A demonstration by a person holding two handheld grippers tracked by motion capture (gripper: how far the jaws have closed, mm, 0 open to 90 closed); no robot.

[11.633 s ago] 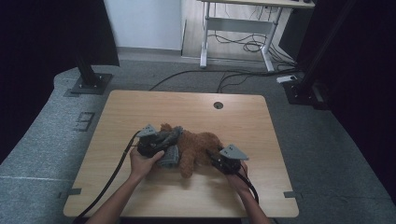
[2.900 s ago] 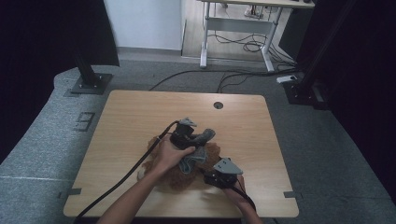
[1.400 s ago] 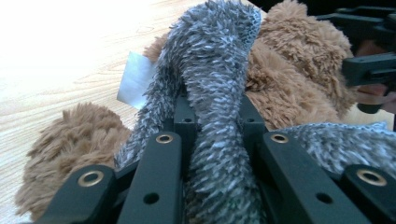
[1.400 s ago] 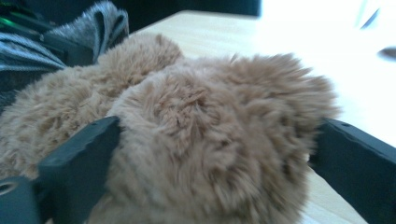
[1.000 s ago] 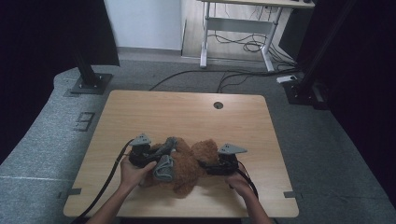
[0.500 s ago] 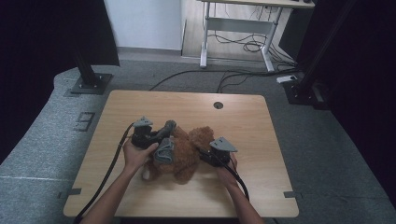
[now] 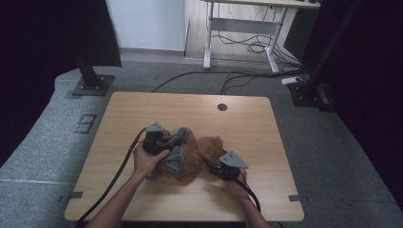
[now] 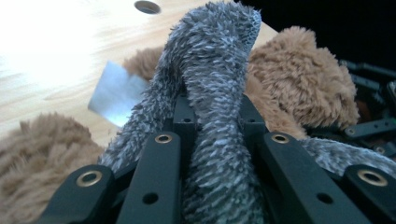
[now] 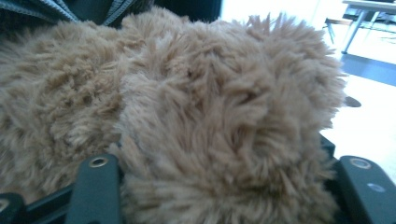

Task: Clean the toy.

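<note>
I have the brown plush toy [image 7: 197,156] lying on the worktop [image 7: 247,128], a little toward the near edge and roughly at the middle of its width. My left claw [image 7: 168,142] sits at about nine o'clock from the toy, and its jaws are clamped tight on a grey fuzzy strip [image 8: 219,107] that is draped over the toy's body. In the left gripper view that strip rises straight up between the two black jaws and folds over at the top, with brown fur behind it and at lower left. A pale flat tag [image 8: 114,98] lies on the wood just beside the strip, at about ten o'clock from the jaws. My left hand [image 7: 147,161] wraps the gripper body from the near side, and its cable trails off toward seven o'clock. My right claw [image 7: 211,164] comes at the toy from about four o'clock. Its jaws have just been opening, and in the right gripper view a thick lobe of the toy's fur sits between them, bulging over both. I cannot tell whether the pads press on it. The round hole [image 7: 222,107] in the worktop lies well apart from the toy, at about one o'clock.
</note>
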